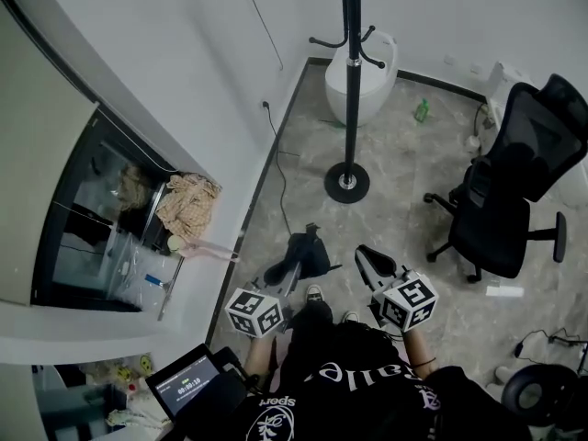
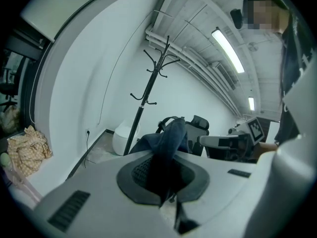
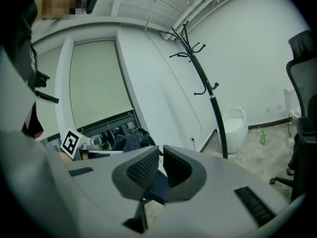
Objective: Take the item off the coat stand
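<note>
Coat stand (image 1: pixel 350 62): black metal, smooth, slight sheen. Item (image 2: pixel 171 138): dark blue cloth, soft, matt, creased. Floor (image 1: pixel 404 209): grey marbled stone look, polished. Right gripper (image 3: pixel 159 163): matt grey plastic shell, pads (image 3: pixel 140 168) black, ribbed, rubbery. Tub (image 1: pixel 367 85), upper centre: glossy white. Chair (image 1: pixel 514 182): black, matt.

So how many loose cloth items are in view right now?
2. A dark garment is clamped in the left gripper, off the coat stand; a checked cloth is heaped by the window. More may be hidden in that clutter.
</note>
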A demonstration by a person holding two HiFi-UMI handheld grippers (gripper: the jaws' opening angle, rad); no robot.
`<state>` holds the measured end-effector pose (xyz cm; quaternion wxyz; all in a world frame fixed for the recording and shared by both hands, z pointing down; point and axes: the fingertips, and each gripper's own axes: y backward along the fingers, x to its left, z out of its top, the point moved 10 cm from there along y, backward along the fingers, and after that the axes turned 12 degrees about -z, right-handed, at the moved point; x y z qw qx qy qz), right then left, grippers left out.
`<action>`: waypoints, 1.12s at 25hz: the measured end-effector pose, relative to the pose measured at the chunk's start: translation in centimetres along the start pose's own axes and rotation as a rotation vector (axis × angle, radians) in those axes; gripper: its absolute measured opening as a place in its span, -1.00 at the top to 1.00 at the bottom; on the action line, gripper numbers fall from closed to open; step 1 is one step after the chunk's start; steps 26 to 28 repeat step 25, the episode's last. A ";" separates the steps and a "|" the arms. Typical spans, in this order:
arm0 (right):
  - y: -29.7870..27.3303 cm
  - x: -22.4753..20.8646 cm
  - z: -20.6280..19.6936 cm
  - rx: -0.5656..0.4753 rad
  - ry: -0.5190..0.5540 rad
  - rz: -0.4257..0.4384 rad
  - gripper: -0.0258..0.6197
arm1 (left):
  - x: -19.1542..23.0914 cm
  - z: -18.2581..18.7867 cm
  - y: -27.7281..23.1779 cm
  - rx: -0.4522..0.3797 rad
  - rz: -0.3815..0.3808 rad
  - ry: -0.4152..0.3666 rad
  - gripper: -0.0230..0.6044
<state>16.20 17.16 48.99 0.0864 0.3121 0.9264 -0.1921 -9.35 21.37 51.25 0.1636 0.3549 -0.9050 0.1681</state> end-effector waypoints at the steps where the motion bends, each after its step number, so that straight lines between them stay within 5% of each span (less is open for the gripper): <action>1: 0.6 -0.2 -0.2 -0.001 0.000 0.003 0.85 | -0.7 -0.4 -0.1 0.001 0.002 -0.001 0.88; 15: 6.6 -0.9 -3.4 0.001 -0.008 0.044 0.85 | -7.3 -4.7 1.8 -0.010 0.050 0.006 0.88; 28: 7.4 -0.9 -4.0 0.014 0.028 0.045 0.85 | -7.5 -5.3 2.4 -0.010 0.063 0.005 0.88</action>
